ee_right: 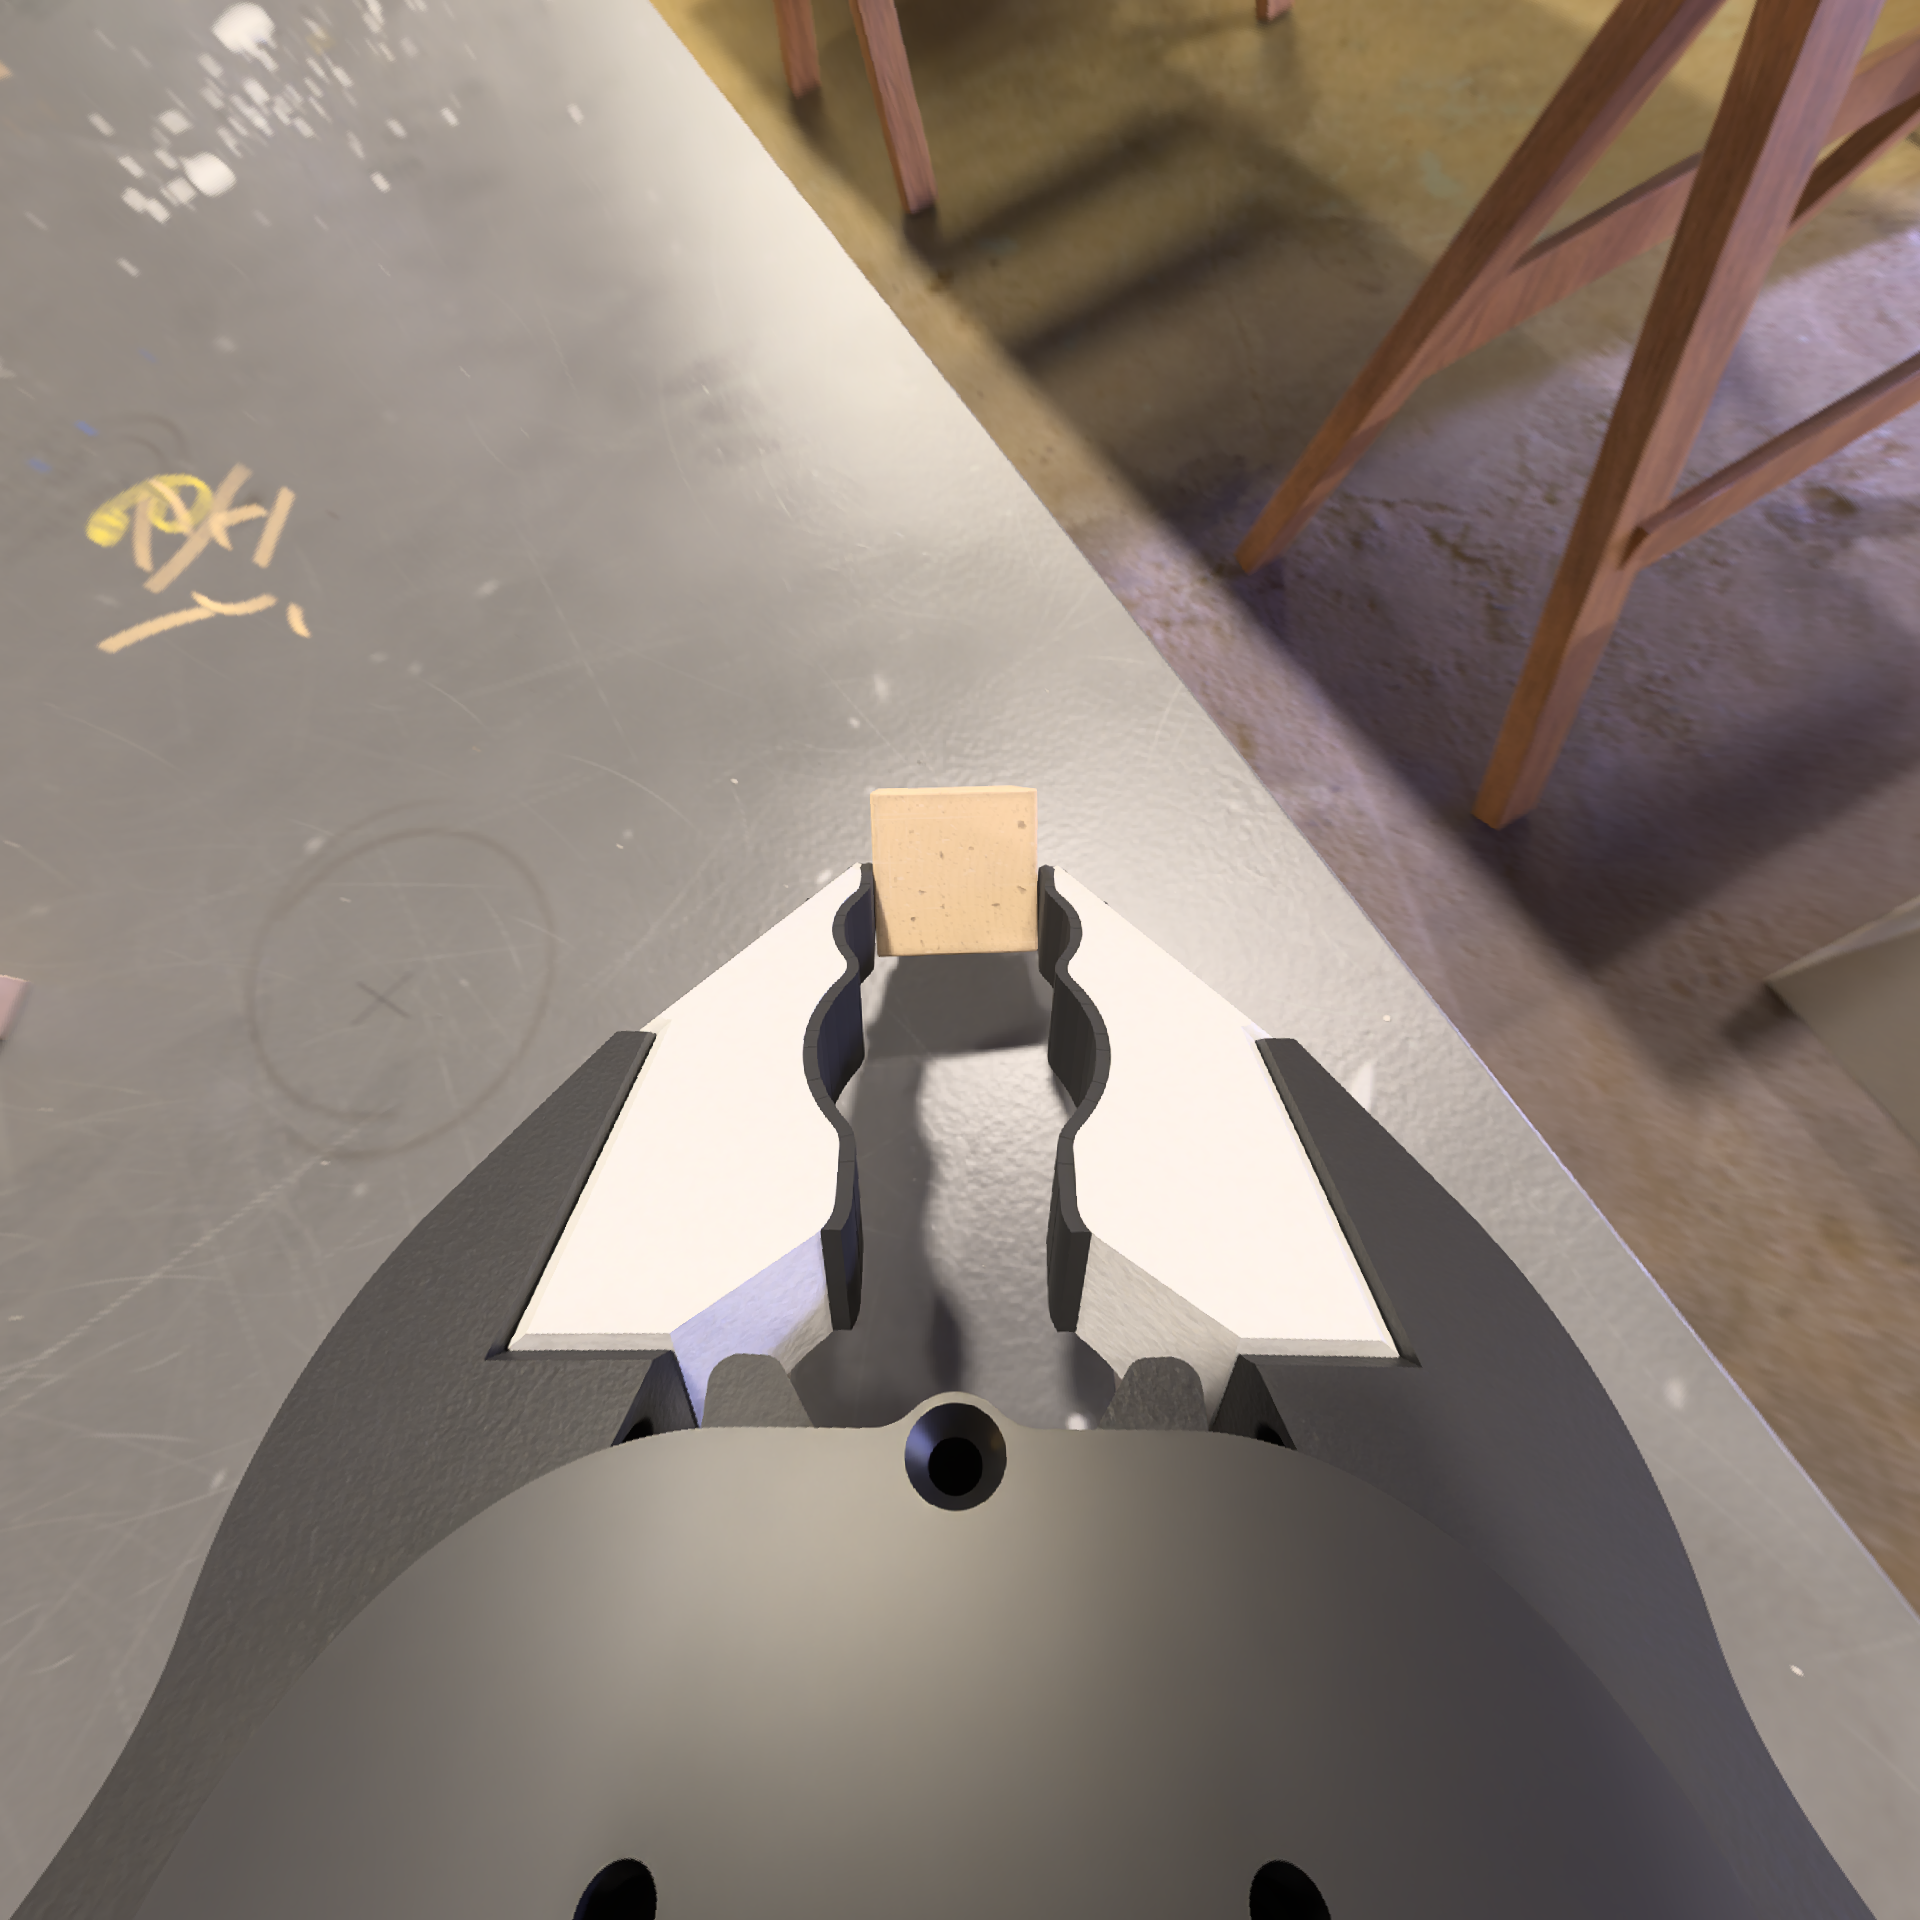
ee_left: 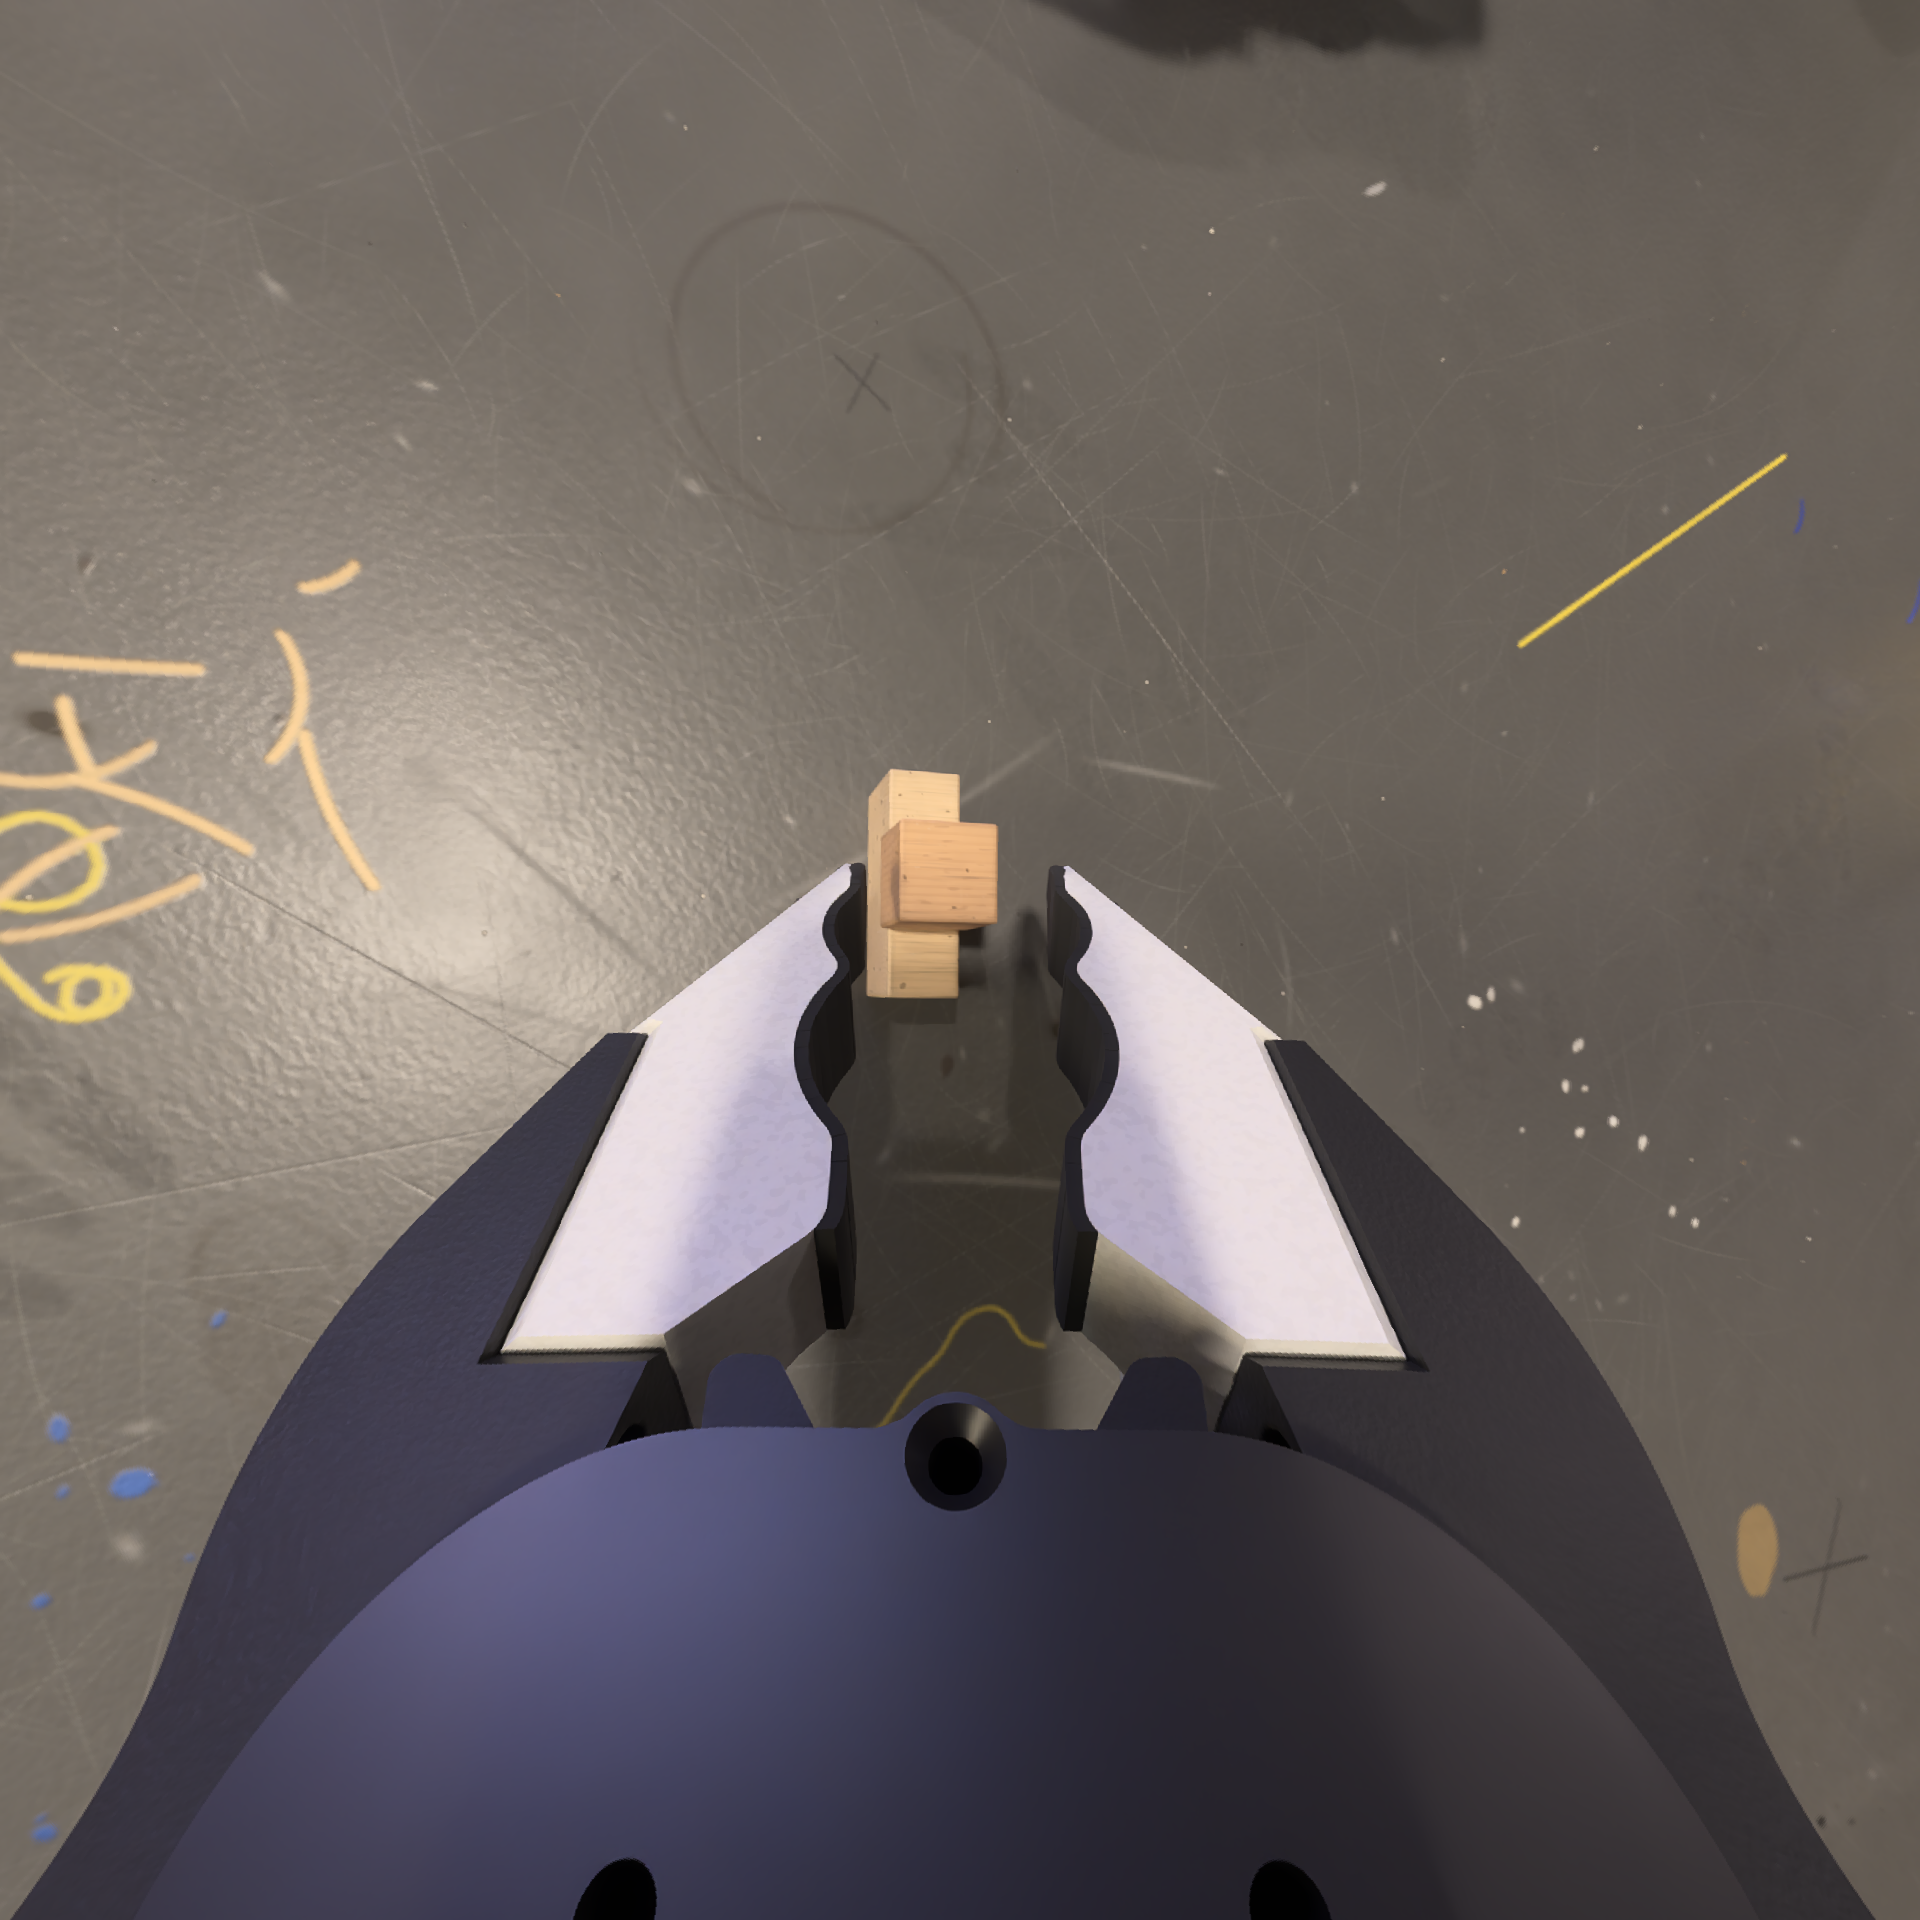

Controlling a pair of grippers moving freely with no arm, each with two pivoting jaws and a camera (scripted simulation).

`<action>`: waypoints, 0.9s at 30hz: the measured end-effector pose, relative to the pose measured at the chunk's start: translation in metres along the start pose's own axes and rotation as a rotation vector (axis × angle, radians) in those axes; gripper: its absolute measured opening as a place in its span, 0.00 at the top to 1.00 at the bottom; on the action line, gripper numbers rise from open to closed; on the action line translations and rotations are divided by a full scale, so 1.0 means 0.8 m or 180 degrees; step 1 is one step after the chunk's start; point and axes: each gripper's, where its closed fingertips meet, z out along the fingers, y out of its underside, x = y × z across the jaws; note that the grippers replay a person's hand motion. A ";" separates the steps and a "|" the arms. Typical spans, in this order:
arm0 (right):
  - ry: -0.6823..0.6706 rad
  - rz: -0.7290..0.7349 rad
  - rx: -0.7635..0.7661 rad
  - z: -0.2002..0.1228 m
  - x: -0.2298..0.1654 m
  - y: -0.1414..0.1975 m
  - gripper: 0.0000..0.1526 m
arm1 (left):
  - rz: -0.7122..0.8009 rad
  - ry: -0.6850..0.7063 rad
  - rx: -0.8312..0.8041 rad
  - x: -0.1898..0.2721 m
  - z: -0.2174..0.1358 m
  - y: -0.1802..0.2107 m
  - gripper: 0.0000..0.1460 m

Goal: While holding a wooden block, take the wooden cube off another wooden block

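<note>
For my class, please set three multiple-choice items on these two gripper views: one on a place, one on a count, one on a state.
1. Where is the wooden cube?
A. on the lighter wooden block
B. on a chair
C. on the floor

2. How many wooden pieces lie ahead of the left gripper?
A. one
B. two
C. four

3. The right gripper is:
A. wide open
B. shut on a wooden block
C. out of view

Key:
1 A, it sits on top of that block.
2 B, cube plus block.
3 B, both fingertips press the block's sides.
</note>
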 end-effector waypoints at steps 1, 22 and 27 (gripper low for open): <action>0.0082 -0.0066 -0.0068 0.002 0.002 0.003 0.80 | 0.0019 -0.0022 0.0001 -0.002 0.002 0.000 0.77; -0.0266 -0.0542 0.0440 0.004 -0.037 -0.005 0.80 | -0.0328 -0.0756 -0.0301 -0.011 -0.022 0.018 0.85; -0.1126 -0.0897 0.0369 -0.013 -0.078 0.027 0.80 | -0.0749 -0.1351 -0.0408 -0.004 -0.047 0.011 0.85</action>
